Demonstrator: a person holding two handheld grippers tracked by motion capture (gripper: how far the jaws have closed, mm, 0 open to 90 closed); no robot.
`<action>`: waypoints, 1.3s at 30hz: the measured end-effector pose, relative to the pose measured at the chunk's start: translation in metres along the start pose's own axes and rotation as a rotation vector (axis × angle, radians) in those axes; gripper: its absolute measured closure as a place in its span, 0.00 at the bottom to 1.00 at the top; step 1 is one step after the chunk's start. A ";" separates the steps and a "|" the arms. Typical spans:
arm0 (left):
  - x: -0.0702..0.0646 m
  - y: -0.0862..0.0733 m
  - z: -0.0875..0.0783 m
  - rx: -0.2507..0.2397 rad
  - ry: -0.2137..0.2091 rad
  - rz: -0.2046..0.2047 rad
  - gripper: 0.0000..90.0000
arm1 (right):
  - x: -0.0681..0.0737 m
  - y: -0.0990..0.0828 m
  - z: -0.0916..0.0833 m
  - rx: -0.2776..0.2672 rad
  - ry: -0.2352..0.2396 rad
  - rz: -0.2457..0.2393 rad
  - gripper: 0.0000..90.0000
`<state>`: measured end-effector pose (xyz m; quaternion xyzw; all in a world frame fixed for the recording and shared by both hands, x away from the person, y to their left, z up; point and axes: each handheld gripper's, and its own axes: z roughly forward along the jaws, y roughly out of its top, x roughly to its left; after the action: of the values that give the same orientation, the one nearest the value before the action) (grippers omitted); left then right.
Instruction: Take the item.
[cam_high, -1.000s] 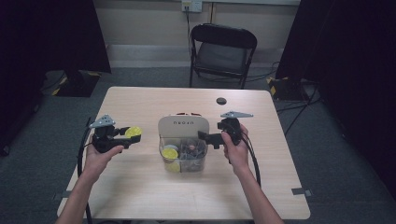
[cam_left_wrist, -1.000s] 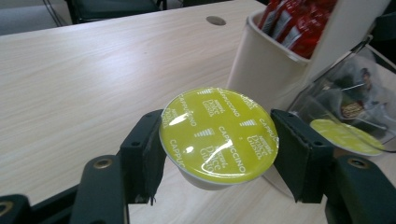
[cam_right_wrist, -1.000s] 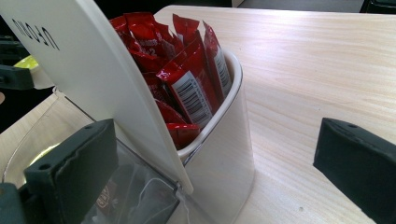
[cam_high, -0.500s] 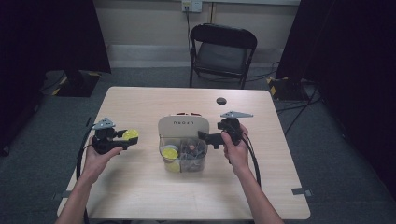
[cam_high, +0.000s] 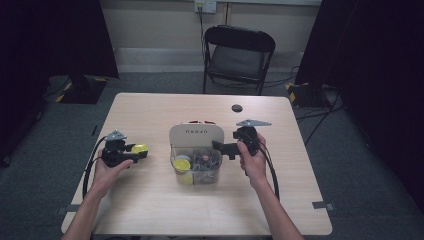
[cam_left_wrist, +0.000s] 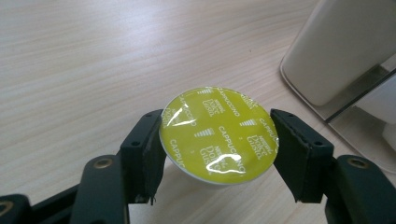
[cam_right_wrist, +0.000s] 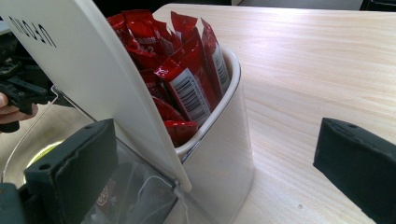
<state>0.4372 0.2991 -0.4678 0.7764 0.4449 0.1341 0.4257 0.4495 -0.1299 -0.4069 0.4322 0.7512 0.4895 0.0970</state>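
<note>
yellow capsule gripped at the left, organiser flanked at the right

a wooden table is seen from above, with a person's forearms coming in from its near edge. toward the left edge, about midway between the near and far edges, the left gripper is held in the left hand. its jaws are clenched on a yellow coffee capsule, one pad pressed to each side of the foil-topped rim; the lid, printed "cappuccino", is tilted toward the camera, and the capsule is held just above the bare tabletop.

at the middle of the table a white and clear organiser is stood. another yellow capsule and other small items are seen in its clear front part, and red sachets are packed upright in its white rear pocket.

just right of the organiser, the right gripper is held in the right hand. its jaws are spread wide, with nothing pressed by the pads; one pad is seen in front of the clear compartment, the other over bare table, with the white corner between them.

near the far edge a small dark disc is lying. a black folding chair is placed beyond the table.
</note>
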 end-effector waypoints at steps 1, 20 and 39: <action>0.000 -0.001 0.001 0.001 -0.002 0.000 0.43 | 0.000 0.000 0.000 0.000 0.000 0.000 0.00; 0.007 -0.013 0.014 0.030 0.003 -0.031 0.42 | 0.000 -0.002 0.001 0.005 -0.002 0.004 0.00; 0.005 -0.011 -0.002 0.015 -0.006 -0.047 0.26 | 0.001 -0.002 0.004 0.014 0.011 0.003 0.00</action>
<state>0.4329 0.3070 -0.4764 0.7694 0.4628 0.1185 0.4239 0.4501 -0.1265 -0.4109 0.4312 0.7545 0.4866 0.0891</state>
